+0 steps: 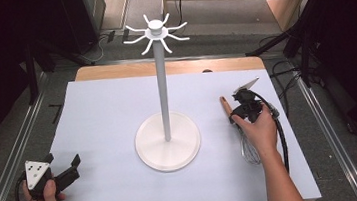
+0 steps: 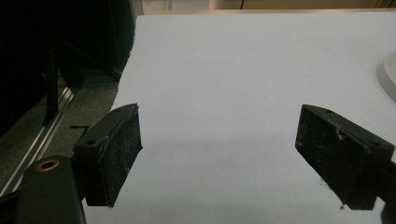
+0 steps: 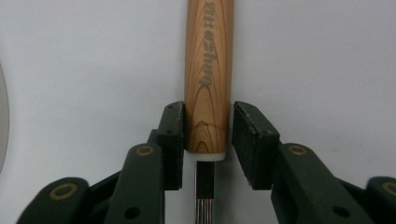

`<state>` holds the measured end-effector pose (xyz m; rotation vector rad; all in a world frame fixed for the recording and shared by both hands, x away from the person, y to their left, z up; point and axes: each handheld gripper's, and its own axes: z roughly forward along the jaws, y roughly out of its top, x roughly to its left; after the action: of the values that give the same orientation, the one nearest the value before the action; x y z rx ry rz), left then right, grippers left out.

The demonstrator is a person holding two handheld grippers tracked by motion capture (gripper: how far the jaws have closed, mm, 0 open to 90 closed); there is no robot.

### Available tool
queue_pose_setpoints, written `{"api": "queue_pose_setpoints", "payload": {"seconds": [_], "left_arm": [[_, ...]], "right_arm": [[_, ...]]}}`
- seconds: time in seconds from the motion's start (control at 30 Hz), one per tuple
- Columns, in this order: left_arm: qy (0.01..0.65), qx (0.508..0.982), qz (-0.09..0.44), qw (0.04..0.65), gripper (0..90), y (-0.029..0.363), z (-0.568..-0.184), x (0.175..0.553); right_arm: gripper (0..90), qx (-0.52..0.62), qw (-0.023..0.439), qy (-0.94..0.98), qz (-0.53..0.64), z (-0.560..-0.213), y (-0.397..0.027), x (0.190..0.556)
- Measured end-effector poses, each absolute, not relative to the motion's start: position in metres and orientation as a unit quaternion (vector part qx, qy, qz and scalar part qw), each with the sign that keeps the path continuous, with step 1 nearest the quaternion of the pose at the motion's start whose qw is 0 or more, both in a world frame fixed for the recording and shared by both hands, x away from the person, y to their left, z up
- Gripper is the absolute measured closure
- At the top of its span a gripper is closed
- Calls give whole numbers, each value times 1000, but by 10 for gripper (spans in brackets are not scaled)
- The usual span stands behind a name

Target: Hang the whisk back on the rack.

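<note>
A whisk lies flat on the white table at the right, with its wooden handle (image 1: 224, 104) pointing away from me and its wire loops (image 1: 250, 151) toward me under the hand. My right gripper (image 1: 233, 116) is shut on the whisk. In the right gripper view its jaws press both sides of the handle (image 3: 208, 70) just above the white collar, and my right gripper (image 3: 208, 122) sits low over the table. My left gripper (image 1: 62, 160) rests at the near left corner, open, with bare table between its pads (image 2: 119, 154).
A tall white stand (image 1: 162, 82) with curved hooks (image 1: 155, 31) on top rises from a round base (image 1: 151, 151) at the table's middle. The base's edge (image 2: 390, 79) lies right of my left gripper. The white sheet (image 1: 107, 113) covers the table; dark floor and rails surround it.
</note>
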<state>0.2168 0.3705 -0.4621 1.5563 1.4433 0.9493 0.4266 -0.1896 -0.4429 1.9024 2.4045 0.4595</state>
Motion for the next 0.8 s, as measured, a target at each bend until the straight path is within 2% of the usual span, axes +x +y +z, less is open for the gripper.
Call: {"api": "queue_pose_setpoints", "payload": {"seconds": [0.33, 0.8], "left_arm": [[570, 614, 375, 397, 152, 370, -462, 217], [570, 614, 375, 396, 153, 370, -462, 217]], "right_arm": [[699, 617, 41, 781, 83, -445, -170, 434], [703, 621, 42, 777, 89, -446, -170, 433]]}}
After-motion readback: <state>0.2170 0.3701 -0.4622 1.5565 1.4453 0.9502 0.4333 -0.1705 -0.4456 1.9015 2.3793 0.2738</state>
